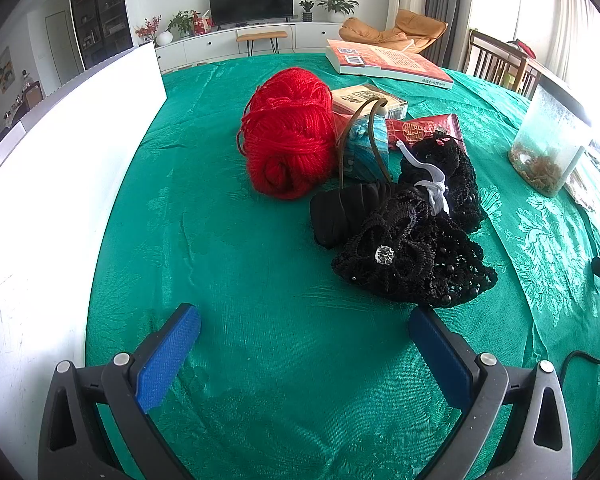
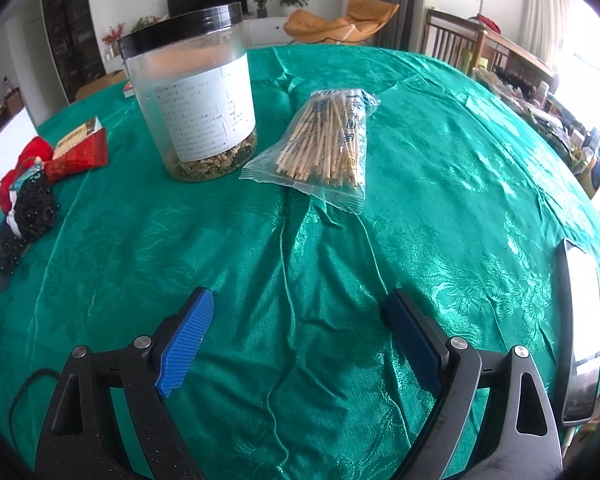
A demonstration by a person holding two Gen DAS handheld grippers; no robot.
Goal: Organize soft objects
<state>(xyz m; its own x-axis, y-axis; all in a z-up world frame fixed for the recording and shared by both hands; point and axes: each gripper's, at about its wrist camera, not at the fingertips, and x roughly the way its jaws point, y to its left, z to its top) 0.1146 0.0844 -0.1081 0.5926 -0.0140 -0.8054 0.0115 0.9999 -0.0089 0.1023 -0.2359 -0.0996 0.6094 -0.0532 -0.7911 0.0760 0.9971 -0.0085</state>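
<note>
A red yarn ball (image 1: 286,132) lies on the green tablecloth (image 1: 240,260). To its right is a blue cloth pouch with a brown cord (image 1: 366,148), a folded black cloth (image 1: 340,212) and black lace pieces with a rhinestone (image 1: 412,256). My left gripper (image 1: 304,322) is open and empty, just in front of the lace. My right gripper (image 2: 298,308) is open and empty over bare cloth. The black lace (image 2: 32,204) and red yarn (image 2: 28,156) show at the far left of the right wrist view.
A white box (image 1: 60,168) stands left of the cloth. A book (image 1: 388,64), a red packet (image 1: 428,128) and a plastic jar (image 1: 548,148) lie behind. The jar (image 2: 196,108), a bag of wooden sticks (image 2: 324,144) and a phone (image 2: 580,332) are near my right gripper.
</note>
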